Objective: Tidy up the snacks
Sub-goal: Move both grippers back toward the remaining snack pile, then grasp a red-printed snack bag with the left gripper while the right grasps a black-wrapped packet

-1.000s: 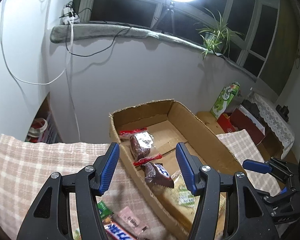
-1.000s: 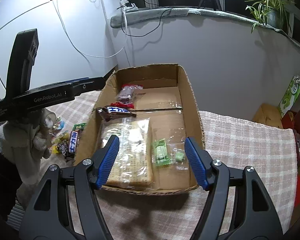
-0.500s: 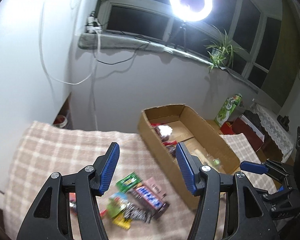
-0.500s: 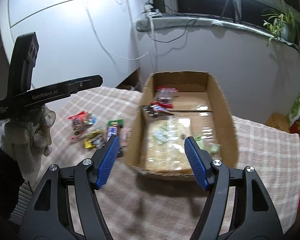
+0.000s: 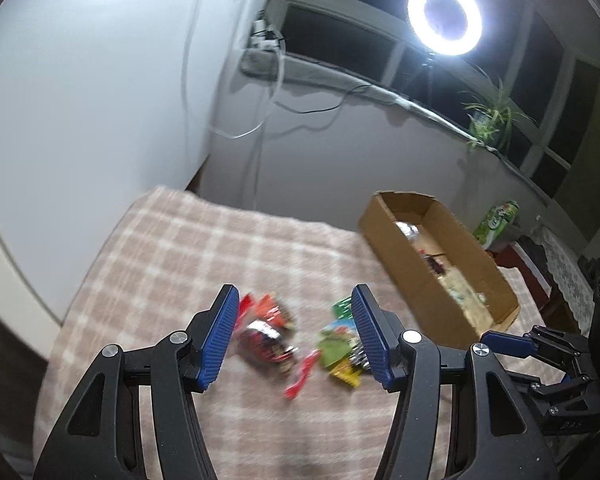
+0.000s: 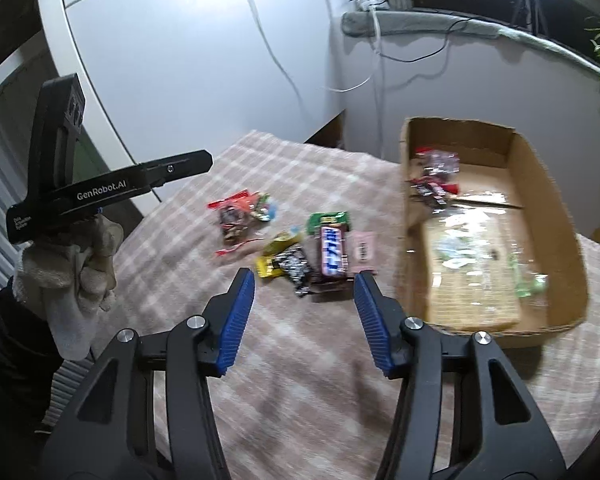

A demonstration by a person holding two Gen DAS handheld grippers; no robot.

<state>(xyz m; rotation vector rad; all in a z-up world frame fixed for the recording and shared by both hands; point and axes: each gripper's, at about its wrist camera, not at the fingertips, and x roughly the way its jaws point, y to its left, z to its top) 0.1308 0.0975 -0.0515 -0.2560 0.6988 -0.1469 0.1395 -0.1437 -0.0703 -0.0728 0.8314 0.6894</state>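
A pile of loose snacks lies on the checked cloth: a red clear bag (image 5: 265, 340) (image 6: 236, 213), a green packet (image 5: 334, 346), a brown Snickers bar (image 6: 333, 254), a black-and-white wrapper (image 6: 294, 266), a pink packet (image 6: 363, 251). A cardboard box (image 5: 404, 264) (image 6: 496, 128) to the right holds a large cracker pack (image 6: 470, 276) and small wrapped snacks (image 6: 436, 188). My left gripper (image 5: 294, 338) is open and empty above the pile. My right gripper (image 6: 305, 318) is open and empty, just short of the Snickers bar.
The checked cloth (image 5: 204, 248) covers the table, its edge at the left. A white cabinet (image 6: 188, 60) and a wall with hanging cables stand behind. A green carton (image 5: 496, 220) and a red box sit beyond the cardboard box.
Both grippers have swung left, away from over the box, and now face the loose snack pile. Both stayed open and empty.
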